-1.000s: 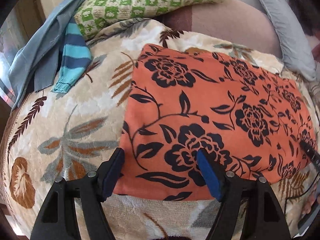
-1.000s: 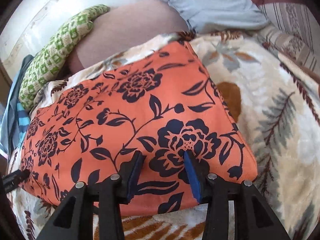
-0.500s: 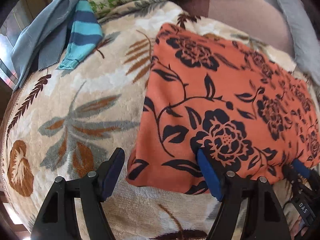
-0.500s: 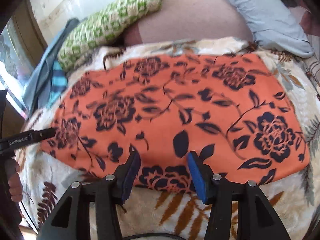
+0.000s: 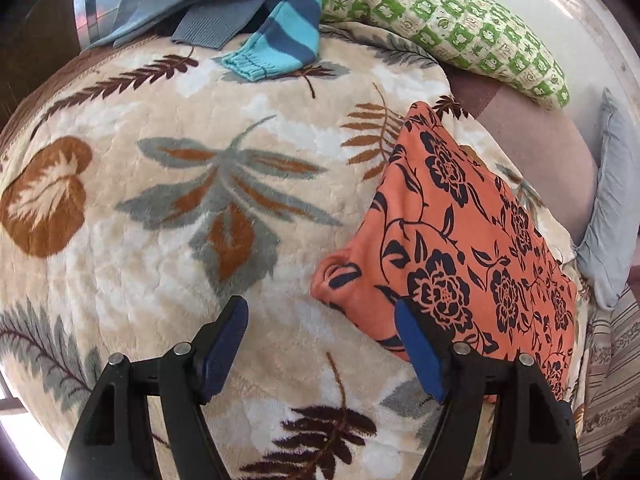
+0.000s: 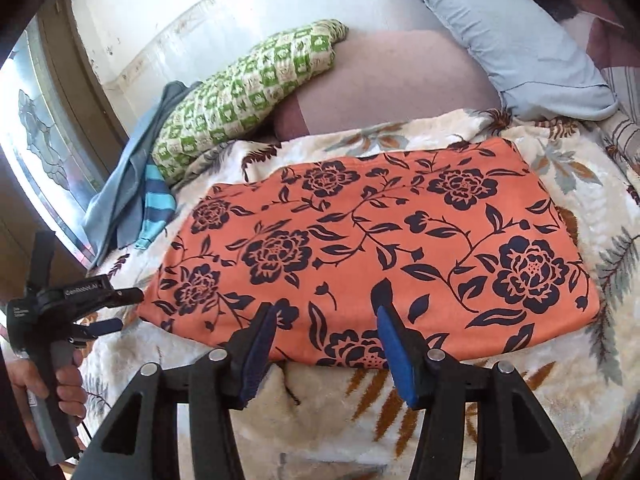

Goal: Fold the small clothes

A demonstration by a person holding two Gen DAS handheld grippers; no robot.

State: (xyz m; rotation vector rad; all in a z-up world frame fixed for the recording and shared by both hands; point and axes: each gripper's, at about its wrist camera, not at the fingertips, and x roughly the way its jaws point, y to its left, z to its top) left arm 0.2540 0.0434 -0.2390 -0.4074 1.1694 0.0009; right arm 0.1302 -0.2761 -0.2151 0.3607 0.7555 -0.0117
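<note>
Leaf-print blanket (image 6: 520, 392) covers bed. Orange floral garment (image 6: 376, 248) lies folded into flat rectangle mid-blanket, long edge toward near edge, released since a second ago. Striped blue clothes (image 5: 280, 44) wait at far left corner. Both hands backed off: left gripper (image 5: 320, 354) swung left, jaws spread over bare blanket; right gripper (image 6: 324, 350) jaws just opened wider, nothing pinched. Fold looks finished; next garment likely.
</note>
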